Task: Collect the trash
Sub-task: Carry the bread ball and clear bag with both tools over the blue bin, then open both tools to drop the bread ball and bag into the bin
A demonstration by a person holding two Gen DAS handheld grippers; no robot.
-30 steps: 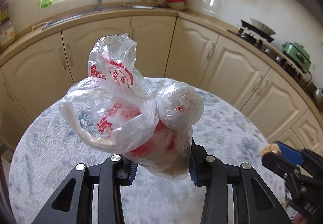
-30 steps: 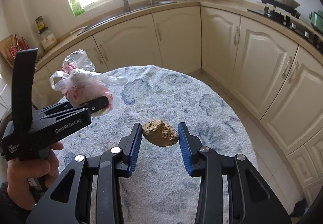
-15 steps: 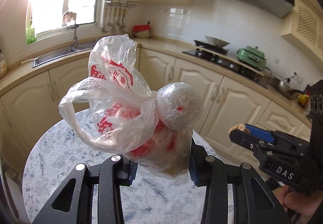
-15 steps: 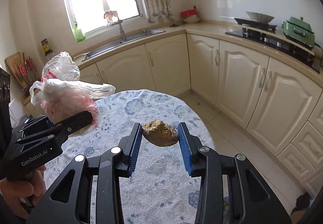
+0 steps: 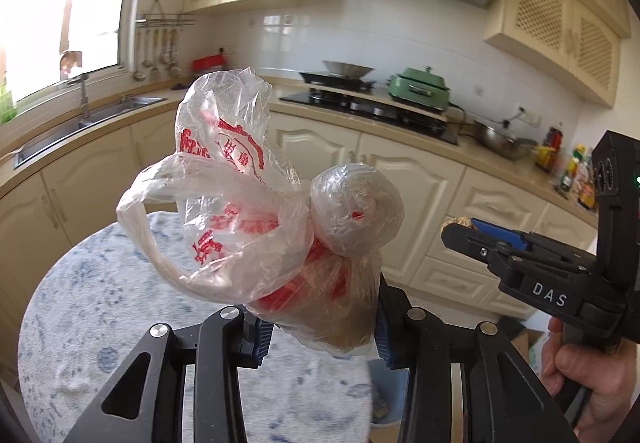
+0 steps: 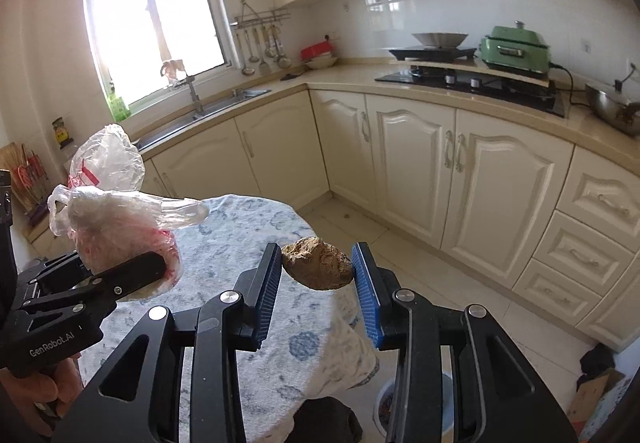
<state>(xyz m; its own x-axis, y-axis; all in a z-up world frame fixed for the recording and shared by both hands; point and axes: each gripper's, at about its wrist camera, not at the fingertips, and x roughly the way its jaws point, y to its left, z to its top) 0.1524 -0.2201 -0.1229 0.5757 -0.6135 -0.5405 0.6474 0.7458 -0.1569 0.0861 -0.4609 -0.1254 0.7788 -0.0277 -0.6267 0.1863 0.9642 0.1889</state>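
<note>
Left tool (image 5: 318, 327) clamped on crumpled clear plastic bag (image 5: 256, 211) with red print, held above the round cloth-covered bench (image 6: 256, 227). Right tool (image 6: 316, 283) grips a brown crumpled lump (image 6: 318, 263) past the bench edge, over tiled floor (image 6: 440, 283).

Left gripper (image 5: 318, 331) is raised and angled downward, its blue-padded jaws clamped on a crumpled plastic bag (image 5: 256, 211). Right gripper (image 6: 318, 283) is held alongside at a similar downward tilt, jaws closed on a brown lump (image 6: 318, 269) pinched between both pads. A bare hand (image 5: 588, 375) grips the right gripper's handle from below; the other hand (image 6: 36, 389) holds the left one likewise.
</note>
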